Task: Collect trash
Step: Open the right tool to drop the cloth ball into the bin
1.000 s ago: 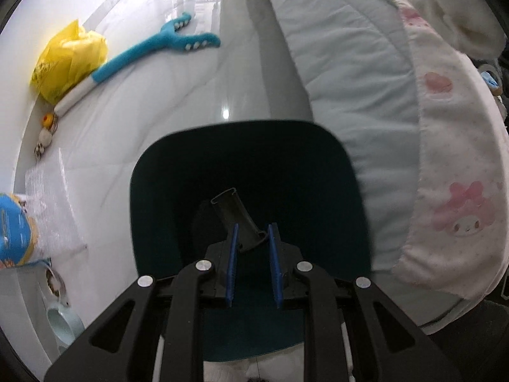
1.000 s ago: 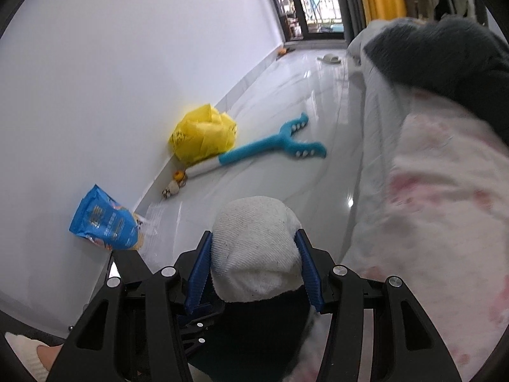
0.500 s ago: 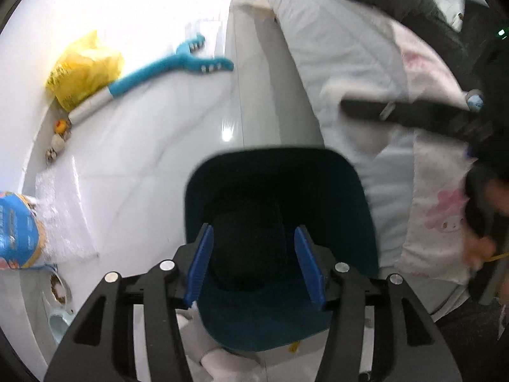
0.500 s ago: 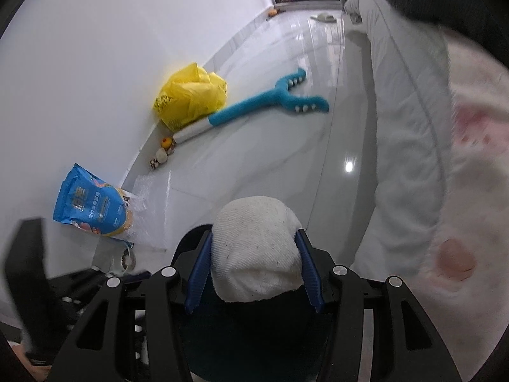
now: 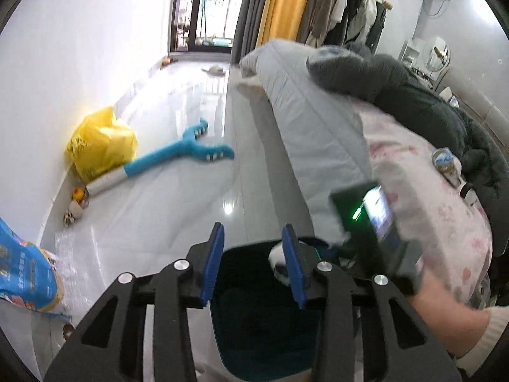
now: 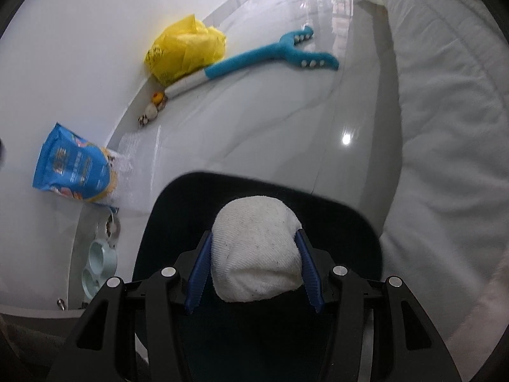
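Note:
In the right wrist view my right gripper (image 6: 254, 237) is shut on a white crumpled wad (image 6: 254, 261), and it hangs over the mouth of a dark teal bin (image 6: 191, 197). Seen from the left wrist, my left gripper (image 5: 253, 232) is above the near side of the same bin (image 5: 251, 334). Its jaws are closing with nothing between them. Past its right finger the wad (image 5: 276, 254) shows at the bin's far rim. The right gripper's black housing (image 5: 375, 232) and a hand (image 5: 445, 318) are beside it.
By the left wall are a yellow plastic bag (image 6: 186, 49), a blue fork-shaped toy (image 6: 270, 54), a few small toys (image 6: 152, 108), a blue snack bag (image 6: 73, 165) on clear wrap (image 6: 133, 159) and pale bowls (image 6: 98, 264). A bed with a white quilt (image 6: 445, 95) runs along the right.
My left gripper let go of a dark object inside the bin, rose and tilted up toward the room, and its jaws have narrowed again. My right gripper sank over the bin with the wad.

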`<state>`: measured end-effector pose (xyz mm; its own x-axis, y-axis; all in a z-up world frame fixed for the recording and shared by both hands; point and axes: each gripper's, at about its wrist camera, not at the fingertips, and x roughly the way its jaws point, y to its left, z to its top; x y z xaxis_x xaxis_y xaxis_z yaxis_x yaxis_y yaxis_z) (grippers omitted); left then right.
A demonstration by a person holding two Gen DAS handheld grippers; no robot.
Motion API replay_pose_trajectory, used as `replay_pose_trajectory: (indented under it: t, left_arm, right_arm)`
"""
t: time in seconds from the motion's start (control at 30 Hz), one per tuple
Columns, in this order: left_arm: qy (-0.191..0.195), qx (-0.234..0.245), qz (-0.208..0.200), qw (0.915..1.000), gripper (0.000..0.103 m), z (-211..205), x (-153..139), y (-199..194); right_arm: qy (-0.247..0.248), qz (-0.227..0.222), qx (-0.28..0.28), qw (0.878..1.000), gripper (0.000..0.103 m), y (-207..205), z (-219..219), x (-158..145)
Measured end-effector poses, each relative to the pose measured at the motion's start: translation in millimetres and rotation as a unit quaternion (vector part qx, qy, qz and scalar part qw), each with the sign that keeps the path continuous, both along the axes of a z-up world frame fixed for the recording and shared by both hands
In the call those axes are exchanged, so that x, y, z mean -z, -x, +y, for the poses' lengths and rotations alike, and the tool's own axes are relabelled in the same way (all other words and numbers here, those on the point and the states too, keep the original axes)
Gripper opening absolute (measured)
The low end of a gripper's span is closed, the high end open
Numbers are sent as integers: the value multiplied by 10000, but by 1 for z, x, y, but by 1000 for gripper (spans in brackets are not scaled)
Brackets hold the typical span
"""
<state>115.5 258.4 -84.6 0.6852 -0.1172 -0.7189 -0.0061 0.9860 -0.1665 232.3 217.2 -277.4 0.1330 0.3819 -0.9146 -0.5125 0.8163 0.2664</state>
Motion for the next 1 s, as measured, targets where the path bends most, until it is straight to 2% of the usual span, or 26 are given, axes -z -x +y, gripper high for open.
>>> replay_pose_trajectory:
  t: [0.33, 0.57, 0.63, 0.8, 0.9, 1.0]
  left_arm:
    - [19, -83, -678, 9977, 38, -9, -44, -3]
    - [-30, -9, -880, 9961, 38, -26, -59, -8]
    - [-80, 14, -975, 9952, 38, -33, -66, -9]
    - [-36, -6, -1145, 9934, 39, -41, -80, -13]
    - [-60, -48, -1249, 9921, 44, -47, -87, -14]
    - [-113, -81, -1387, 9902, 54, -56, -96, -17]
  right_arm:
    - [425, 133, -391, 9982, 53, 22, 10, 28]
    - [625, 255, -754, 9949, 60, 43, 18, 42]
    - [584, 260, -821, 9946, 70, 48, 18, 40]
    - [488, 130, -950, 9942, 77, 57, 16, 25]
    - [344, 30, -971, 9947, 79, 59, 11, 9]
    - [129, -106, -933, 9955, 80, 59, 1, -12]
